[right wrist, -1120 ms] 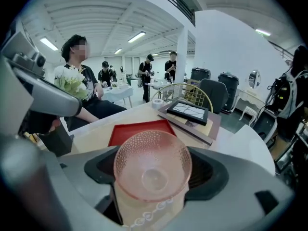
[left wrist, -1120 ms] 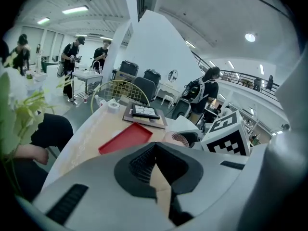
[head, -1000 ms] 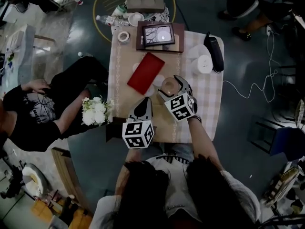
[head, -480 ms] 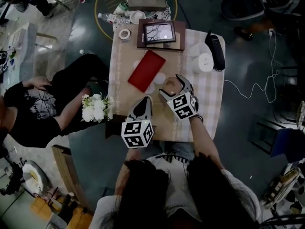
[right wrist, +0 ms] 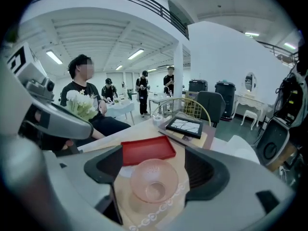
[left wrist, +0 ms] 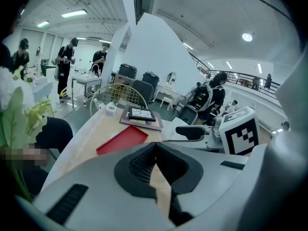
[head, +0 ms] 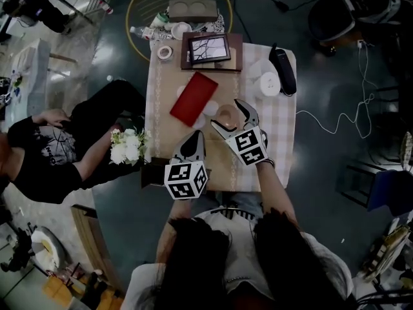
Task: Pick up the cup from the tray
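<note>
A pale pink translucent cup [right wrist: 154,181] stands on the table's light runner, just in front of the empty red tray [right wrist: 147,149]. My right gripper [right wrist: 155,170] is open, with a jaw on each side of the cup and a gap at both sides. In the head view the cup [head: 225,114] sits between the right gripper's [head: 228,115] fingers, right of the red tray [head: 193,98]. My left gripper [head: 193,146] hovers near the table's front edge, shut on nothing; its own view shows the left gripper [left wrist: 155,146] pointing toward the tray [left wrist: 121,139].
A framed picture [head: 208,49] lies at the table's far end, a tape roll [head: 166,52] beside it. White round items [head: 269,82] and a black handset [head: 282,70] are at the right. A seated person [head: 58,147] and white flowers [head: 127,147] are left of the table.
The right gripper stays around the cup and has shifted only slightly. The left gripper has kept its place. The head camera has moved a little.
</note>
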`<move>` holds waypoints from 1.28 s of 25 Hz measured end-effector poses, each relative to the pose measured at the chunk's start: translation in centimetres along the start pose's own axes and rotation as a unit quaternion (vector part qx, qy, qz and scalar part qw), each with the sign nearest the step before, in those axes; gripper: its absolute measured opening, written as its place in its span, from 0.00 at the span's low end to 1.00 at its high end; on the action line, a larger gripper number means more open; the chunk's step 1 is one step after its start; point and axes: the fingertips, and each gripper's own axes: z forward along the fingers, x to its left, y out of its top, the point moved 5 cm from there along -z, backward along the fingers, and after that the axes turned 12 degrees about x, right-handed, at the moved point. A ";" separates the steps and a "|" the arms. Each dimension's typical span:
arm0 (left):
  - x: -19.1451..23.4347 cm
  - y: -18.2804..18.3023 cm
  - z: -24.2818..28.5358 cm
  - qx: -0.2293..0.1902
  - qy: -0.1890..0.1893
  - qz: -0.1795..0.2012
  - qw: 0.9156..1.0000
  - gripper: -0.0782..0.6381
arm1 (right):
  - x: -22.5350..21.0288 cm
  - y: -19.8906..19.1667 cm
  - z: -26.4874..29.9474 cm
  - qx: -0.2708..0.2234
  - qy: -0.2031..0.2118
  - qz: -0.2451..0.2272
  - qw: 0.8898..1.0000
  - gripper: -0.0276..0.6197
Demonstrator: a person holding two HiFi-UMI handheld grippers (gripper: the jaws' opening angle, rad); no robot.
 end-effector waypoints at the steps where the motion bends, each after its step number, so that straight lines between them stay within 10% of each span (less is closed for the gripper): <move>1: -0.2 0.1 -0.2 -0.004 -0.001 0.001 1.000 0.12 | 0.0 0.3 -0.7 -0.009 0.000 0.003 1.000 0.67; 10: -2.2 1.1 -2.0 -0.041 -0.016 0.019 0.999 0.12 | 1.3 1.1 -6.5 -0.046 0.000 0.035 0.998 0.64; 23: -4.3 -0.8 -5.3 -0.063 -0.035 0.046 0.996 0.12 | 4.1 -1.8 -10.8 -0.042 -0.060 0.078 0.994 0.06; 32: -4.5 -2.0 -6.9 -0.072 -0.041 0.059 0.995 0.12 | 5.7 -3.1 -11.7 -0.025 -0.088 0.088 0.992 0.05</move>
